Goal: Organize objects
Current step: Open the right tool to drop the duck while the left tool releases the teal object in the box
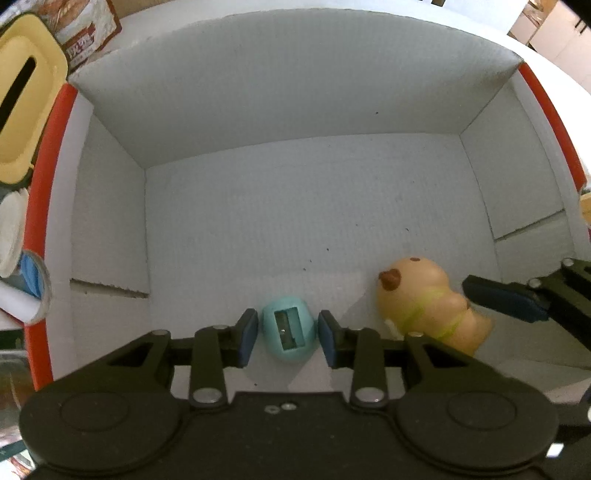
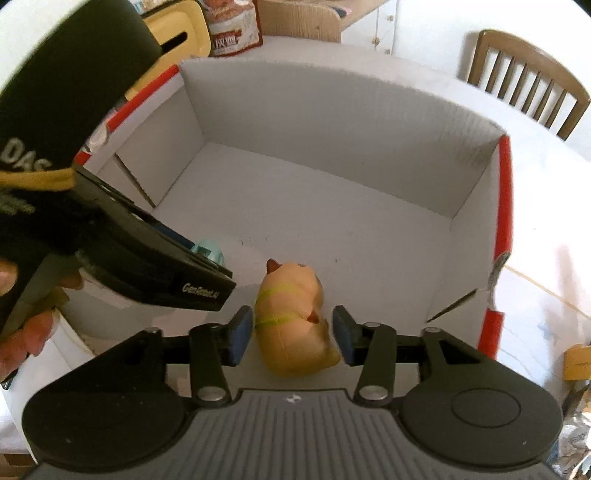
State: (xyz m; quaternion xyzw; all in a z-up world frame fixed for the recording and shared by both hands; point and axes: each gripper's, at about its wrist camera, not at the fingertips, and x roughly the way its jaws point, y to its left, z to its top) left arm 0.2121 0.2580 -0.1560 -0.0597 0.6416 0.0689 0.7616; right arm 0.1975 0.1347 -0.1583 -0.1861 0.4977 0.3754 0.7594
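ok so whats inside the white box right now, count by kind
pencil sharpener, teal: 1
squishy animal toy, tan: 1
total: 2

Both sit on the floor of the box, each between the open fingers of a gripper: left gripper, right gripper.

A white table [image 2: 546, 192] stood in bright, washed-out light, with a slatted wooden chair [image 2: 524, 77] drawn up at its far side and pale cabinet doors [image 2: 406, 26] lining the wall behind.
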